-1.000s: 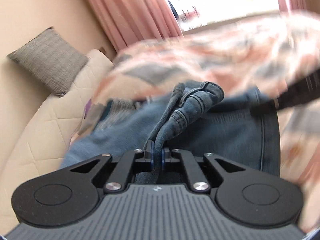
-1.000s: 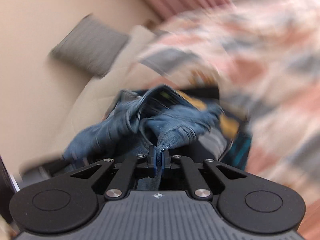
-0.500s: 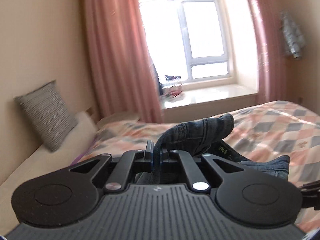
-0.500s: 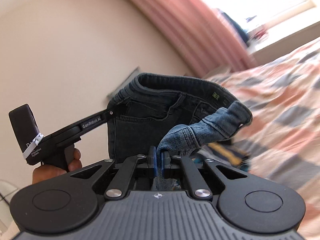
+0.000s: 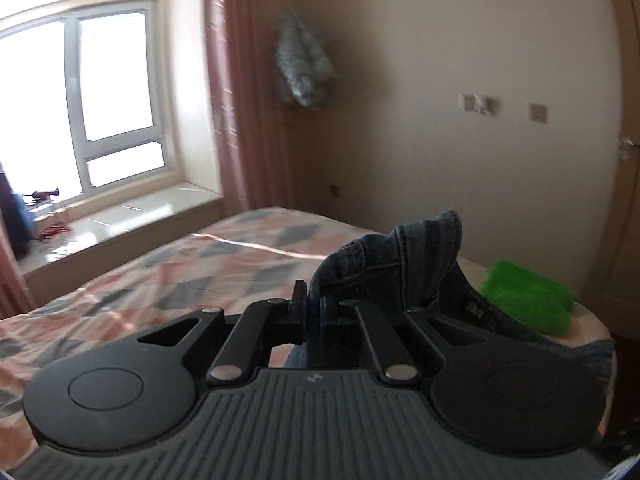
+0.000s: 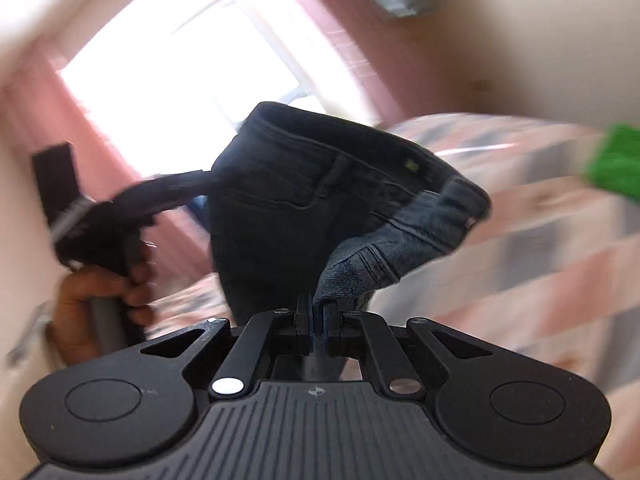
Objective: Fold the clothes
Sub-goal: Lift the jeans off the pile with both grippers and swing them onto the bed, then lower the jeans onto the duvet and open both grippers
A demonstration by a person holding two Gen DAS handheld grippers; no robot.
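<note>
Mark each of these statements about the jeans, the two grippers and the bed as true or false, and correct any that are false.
1. The left gripper is shut on the jeans. True.
2. The right gripper is open and holds nothing. False: it is shut on denim of the same jeans.
3. The jeans lie flat and folded on the bed. False: they hang in the air between the two grippers, waistband uppermost in the right wrist view.
4. A bright green item lies on the bed. True.
5. The bed cover is plain white. False: it has a pink, grey and cream diamond pattern.
6. A hand grips the left gripper's handle. True.
</note>
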